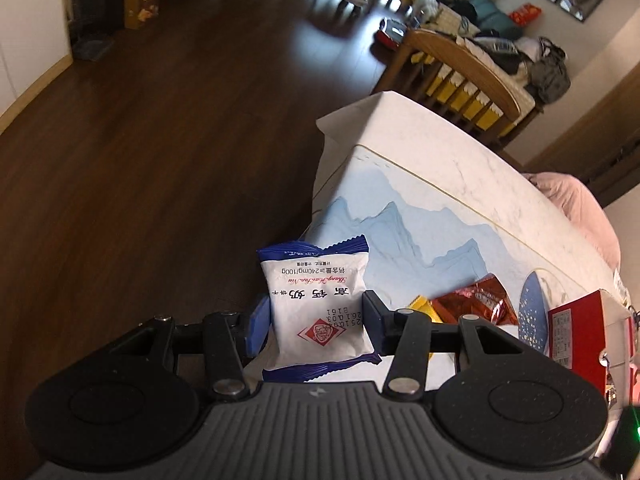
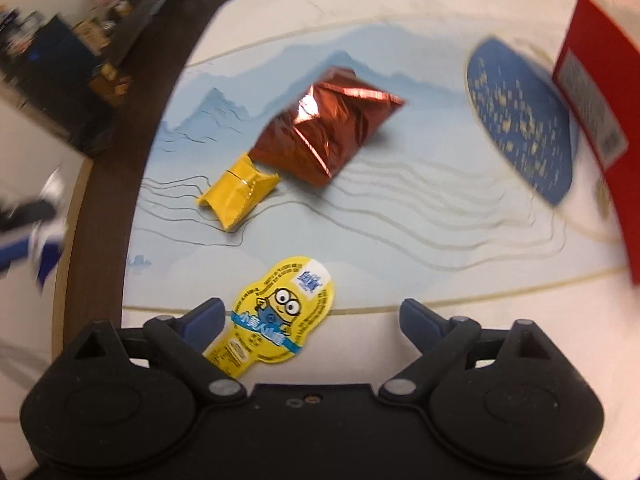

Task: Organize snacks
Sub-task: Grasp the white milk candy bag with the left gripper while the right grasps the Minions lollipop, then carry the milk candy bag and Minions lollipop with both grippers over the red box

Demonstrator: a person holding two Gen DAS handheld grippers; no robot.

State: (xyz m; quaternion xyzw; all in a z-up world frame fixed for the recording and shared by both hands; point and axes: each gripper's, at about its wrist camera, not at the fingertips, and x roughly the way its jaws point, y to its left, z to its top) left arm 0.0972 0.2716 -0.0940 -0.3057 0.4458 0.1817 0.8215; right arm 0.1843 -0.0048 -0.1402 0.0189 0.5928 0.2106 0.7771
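One white, blue-edged snack packet [image 1: 318, 312] sits clamped in the left jaws; right jaws gape wide.

Right claw [image 2: 308, 322] jaws wide apart over table [image 2: 400, 240], nothing gripped. Yellow cartoon packet [image 2: 276, 316] beside left finger. Yellow wrapper [image 2: 240, 196] touching red foil packet [image 2: 328, 132] beyond. Red box [image 2: 600, 92] at right edge.

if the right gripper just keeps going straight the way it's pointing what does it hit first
Most likely the yellow cartoon snack pack, lying on the table between the open right gripper fingers, nearer the left one. Depth is unclear.
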